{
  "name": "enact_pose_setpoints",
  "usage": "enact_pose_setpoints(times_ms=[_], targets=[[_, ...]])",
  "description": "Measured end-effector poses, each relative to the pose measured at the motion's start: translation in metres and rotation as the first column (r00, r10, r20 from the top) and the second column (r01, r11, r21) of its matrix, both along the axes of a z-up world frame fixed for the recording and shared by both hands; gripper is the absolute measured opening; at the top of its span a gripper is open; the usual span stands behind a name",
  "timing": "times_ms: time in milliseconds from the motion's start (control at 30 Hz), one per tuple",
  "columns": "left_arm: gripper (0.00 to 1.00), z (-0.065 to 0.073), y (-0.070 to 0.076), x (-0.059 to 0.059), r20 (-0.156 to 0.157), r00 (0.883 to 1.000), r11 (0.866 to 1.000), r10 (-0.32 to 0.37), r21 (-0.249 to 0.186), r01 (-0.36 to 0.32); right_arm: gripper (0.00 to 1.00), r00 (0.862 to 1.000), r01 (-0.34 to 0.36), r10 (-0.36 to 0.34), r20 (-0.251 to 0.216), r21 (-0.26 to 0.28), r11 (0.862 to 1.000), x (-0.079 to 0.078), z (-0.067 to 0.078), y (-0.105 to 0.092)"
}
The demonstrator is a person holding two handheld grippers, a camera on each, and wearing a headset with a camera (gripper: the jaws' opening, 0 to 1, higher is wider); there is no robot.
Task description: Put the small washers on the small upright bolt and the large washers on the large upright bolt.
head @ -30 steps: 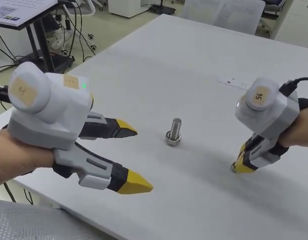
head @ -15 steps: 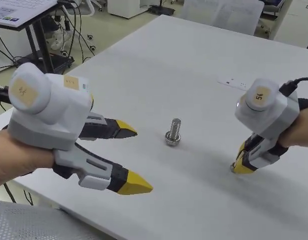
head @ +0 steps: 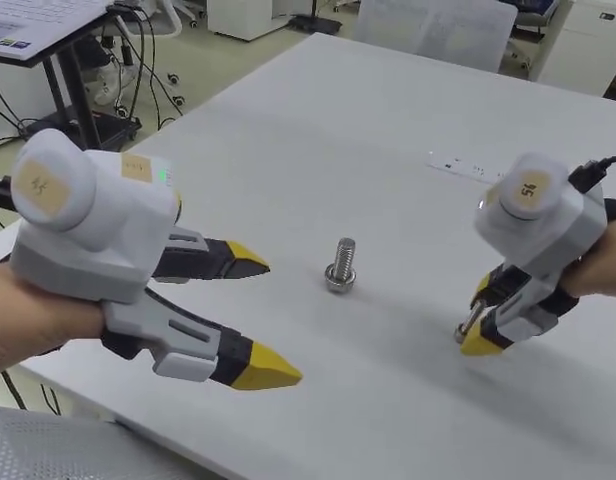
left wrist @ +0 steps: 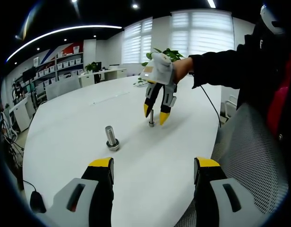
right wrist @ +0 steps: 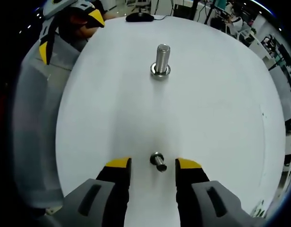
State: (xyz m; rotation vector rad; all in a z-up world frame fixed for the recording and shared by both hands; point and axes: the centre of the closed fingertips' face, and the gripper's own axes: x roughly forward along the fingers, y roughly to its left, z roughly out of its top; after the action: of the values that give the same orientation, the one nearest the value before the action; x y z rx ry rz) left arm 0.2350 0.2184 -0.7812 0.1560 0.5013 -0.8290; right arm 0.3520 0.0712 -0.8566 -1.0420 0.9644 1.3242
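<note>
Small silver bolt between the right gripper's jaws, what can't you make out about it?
Small silver upright bolt: washer count at its base, too small in the right gripper view.
Head view: the right gripper partly overlaps it.
Left gripper view: too far off for detail.

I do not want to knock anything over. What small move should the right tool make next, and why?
Probably draw the right tool straight back. Its jaws are open, with a gap on each side of the small bolt, which seems to stand on the table by itself.
</note>
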Motion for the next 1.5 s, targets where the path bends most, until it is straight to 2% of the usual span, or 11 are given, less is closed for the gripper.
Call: enact_pose_setpoints(times_ms=[100, 267, 433, 533, 867, 1033, 1300, 1500], targets=[[0.68, 0.000, 0.000, 0.000, 0.001, 1.000, 1.000, -0.001, -0.001, 0.001, 0.42, 1.000, 0.012, -0.012, 0.003, 0.015, 1.000, -0.002, 0.001, -0.001], [0.68, 0.000, -0.001, 0.000, 0.001, 1.000, 1.000, -0.004, -0.004, 0.004, 0.46, 0.998, 0.063, -0.064, 0.014, 0.075, 0.995, -0.004, 0.005, -0.002], [0.68, 0.001, -0.001, -0.002, 0.002, 1.000, 1.000, -0.004, -0.008, 0.004, 0.51, 0.995, 0.088, -0.093, 0.034, 0.113, 0.990, -0.009, 0.012, -0.003], [0.68, 0.001, 0.000, -0.003, -0.002, 1.000, 1.000, -0.005, -0.009, 0.005, 0.51, 0.993, 0.107, -0.113, 0.033, 0.154, 0.982, -0.015, 0.018, -0.001], [0.68, 0.002, 0.000, -0.005, -0.007, 1.000, 1.000, -0.003, -0.016, 0.003, 0.52, 0.987, 0.145, -0.157, 0.041, 0.215, 0.966, -0.027, 0.027, -0.006], [0.68, 0.002, 0.001, -0.008, -0.009, 1.000, 1.000, 0.001, -0.017, -0.001, 0.53, 0.980, 0.182, -0.196, 0.028, 0.268, 0.946, -0.035, 0.035, -0.007], [0.69, 0.003, 0.000, -0.011, -0.011, 1.000, 1.000, 0.011, -0.023, -0.011, 0.54, 0.972, 0.215, -0.235, 0.012, 0.361, 0.908, -0.063, 0.048, -0.010], [0.69, 0.004, -0.001, -0.014, -0.013, 1.000, 1.000, 0.008, -0.027, -0.008, 0.56, 0.966, 0.227, -0.259, 0.022, 0.415, 0.881, -0.081, 0.055, -0.013]])
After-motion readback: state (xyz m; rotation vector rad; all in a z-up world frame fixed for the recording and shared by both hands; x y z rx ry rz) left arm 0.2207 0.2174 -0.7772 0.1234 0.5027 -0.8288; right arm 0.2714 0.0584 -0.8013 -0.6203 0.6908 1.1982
